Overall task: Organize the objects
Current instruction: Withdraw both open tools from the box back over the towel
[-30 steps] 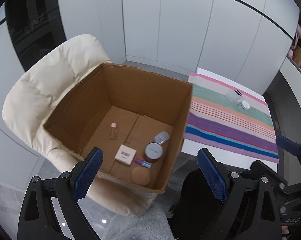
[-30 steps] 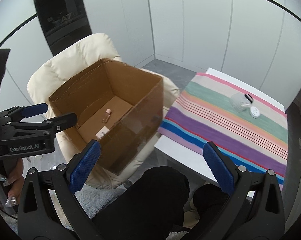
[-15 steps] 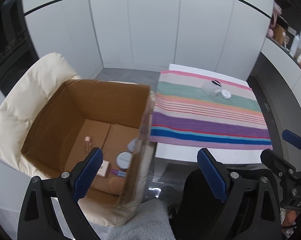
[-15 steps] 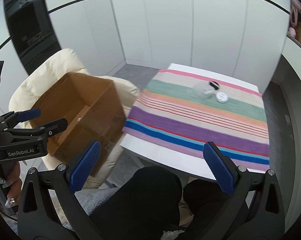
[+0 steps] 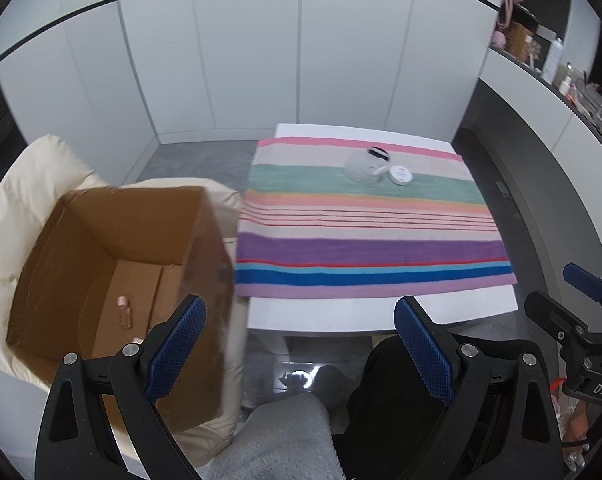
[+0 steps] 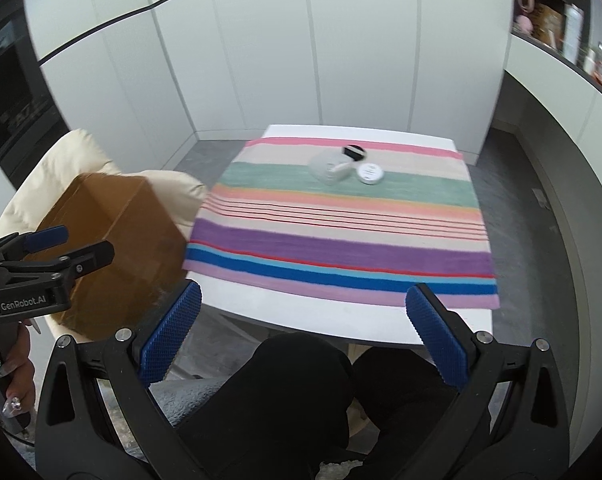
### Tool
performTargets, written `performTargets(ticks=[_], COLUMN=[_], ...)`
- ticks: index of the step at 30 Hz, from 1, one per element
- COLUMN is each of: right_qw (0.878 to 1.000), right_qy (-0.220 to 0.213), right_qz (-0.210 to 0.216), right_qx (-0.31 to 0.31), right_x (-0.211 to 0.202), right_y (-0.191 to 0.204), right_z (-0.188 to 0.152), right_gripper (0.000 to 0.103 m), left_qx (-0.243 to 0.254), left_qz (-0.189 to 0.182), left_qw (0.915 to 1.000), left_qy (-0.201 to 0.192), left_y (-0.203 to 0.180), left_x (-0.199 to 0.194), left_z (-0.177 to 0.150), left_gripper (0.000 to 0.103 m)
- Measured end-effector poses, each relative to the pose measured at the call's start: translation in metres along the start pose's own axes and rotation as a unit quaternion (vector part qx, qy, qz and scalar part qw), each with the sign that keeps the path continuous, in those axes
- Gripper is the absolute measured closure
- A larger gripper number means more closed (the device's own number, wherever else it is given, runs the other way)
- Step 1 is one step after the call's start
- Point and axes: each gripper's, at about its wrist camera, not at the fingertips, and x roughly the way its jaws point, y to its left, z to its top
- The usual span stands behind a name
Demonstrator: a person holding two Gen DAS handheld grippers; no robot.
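Observation:
A clear pouch (image 5: 363, 167) with a black-capped item and a small round white jar (image 5: 400, 175) lie at the far side of the striped cloth (image 5: 365, 236) on the white table. The same pouch (image 6: 328, 167) and jar (image 6: 370, 173) show in the right wrist view. An open cardboard box (image 5: 113, 264) rests on a cream armchair at left, with a small pink bottle (image 5: 124, 312) visible inside. My left gripper (image 5: 299, 344) is open and empty, held above the near table edge. My right gripper (image 6: 303, 330) is also open and empty, well short of the pouch.
The cream armchair (image 5: 9, 200) holds the box (image 6: 113, 232) left of the table (image 6: 301, 308). White cabinet walls stand behind. A shelf with bottles (image 5: 557, 64) runs along the right. A person's dark-clothed legs (image 6: 301, 400) and a hand (image 6: 13, 376) on the left gripper handle are below.
Both views have swung right, from the box toward the striped table. The box has slid to the left edge and most of its contents have gone out of sight. Both grippers stay open.

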Motion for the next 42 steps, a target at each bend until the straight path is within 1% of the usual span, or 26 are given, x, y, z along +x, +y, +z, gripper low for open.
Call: performTargets(ticks=[9, 14, 16, 22, 28, 34, 38, 41, 42], right_qw=[0.999, 0.998, 0.998, 0.997, 0.996, 0.996, 0.996, 0.996, 0.995], right_qy=[-0.002, 0.003, 0.007, 0.015, 0.021, 0.027, 0.03, 0.046, 0.05], right_qz=[-0.041, -0.053, -0.056, -0.062, -0.067, -0.073, -0.075, -0.06, -0.057], right_qx=[0.033, 0.041, 0.043, 0.052, 0.053, 0.046, 0.043, 0.056, 0.059], right_x=[-0.004, 0.002, 0.006, 0.022, 0.046, 0.081, 0.111, 0.142, 0.153], right_y=[-0.043, -0.059, -0.066, -0.086, -0.101, -0.117, -0.13, -0.145, -0.149], right_z=[-0.006, -0.007, -0.008, -0.002, 0.014, 0.039, 0.058, 0.072, 0.076], right_gripper=[0.0, 0.0, 0.0, 0.0, 0.0, 0.0, 0.0, 0.0, 0.0], left_qx=[0.044, 0.079, 0.086, 0.084, 0.078, 0.066, 0.062, 0.075, 0.078], left_qz=[-0.026, -0.025, -0.024, -0.033, -0.034, -0.04, -0.034, -0.03, -0.029], left_qw=[0.9987, 0.9966, 0.996, 0.9959, 0.9963, 0.9967, 0.9964, 0.9944, 0.994], left_qy=[0.008, 0.005, 0.003, 0.008, 0.013, 0.025, 0.047, 0.069, 0.071], left_y=[-0.051, -0.075, -0.08, -0.087, -0.09, -0.093, -0.095, -0.097, -0.097], left_x=[0.015, 0.018, 0.02, 0.032, 0.05, 0.086, 0.132, 0.169, 0.178], left_z=[0.011, 0.013, 0.016, 0.032, 0.056, 0.091, 0.116, 0.13, 0.132], left_gripper=[0.007, 0.007, 0.007, 0.007, 0.007, 0.007, 0.007, 0.007, 0.007])
